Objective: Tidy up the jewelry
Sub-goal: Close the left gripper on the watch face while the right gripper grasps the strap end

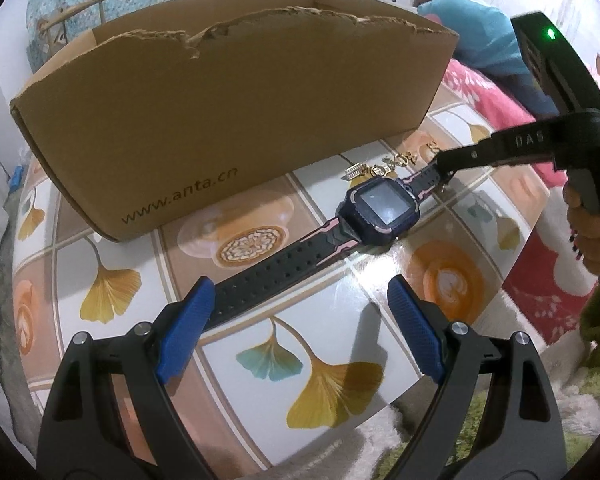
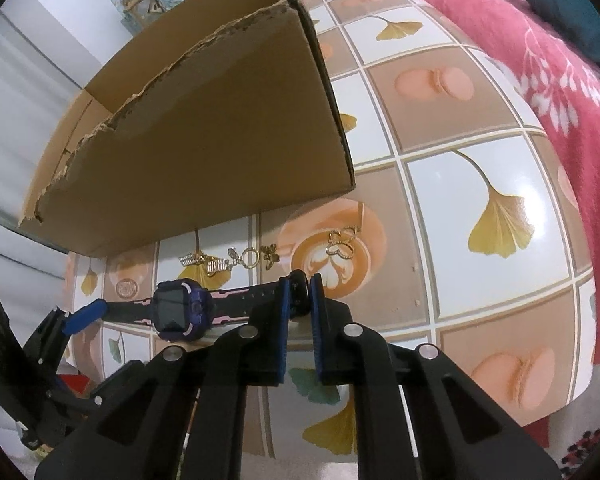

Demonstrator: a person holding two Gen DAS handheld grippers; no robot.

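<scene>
A dark smartwatch (image 1: 382, 209) with a black and pink strap lies on the patterned table in front of an open cardboard box (image 1: 236, 108). My right gripper (image 2: 300, 292) is shut on one strap end of the watch (image 2: 180, 310); it shows in the left wrist view (image 1: 444, 164) too. My left gripper (image 1: 300, 300) is open, its blue pads either side of the other strap end, left pad (image 1: 192, 320) touching the strap. Small gold earrings and charms (image 2: 236, 260) lie between watch and box (image 2: 204, 152).
The round table (image 2: 480, 184) has a ginkgo-leaf and coffee tile print. A pink floral blanket (image 2: 540, 60) lies beyond its right edge. A green and white rug (image 1: 500, 440) is below the table's near edge.
</scene>
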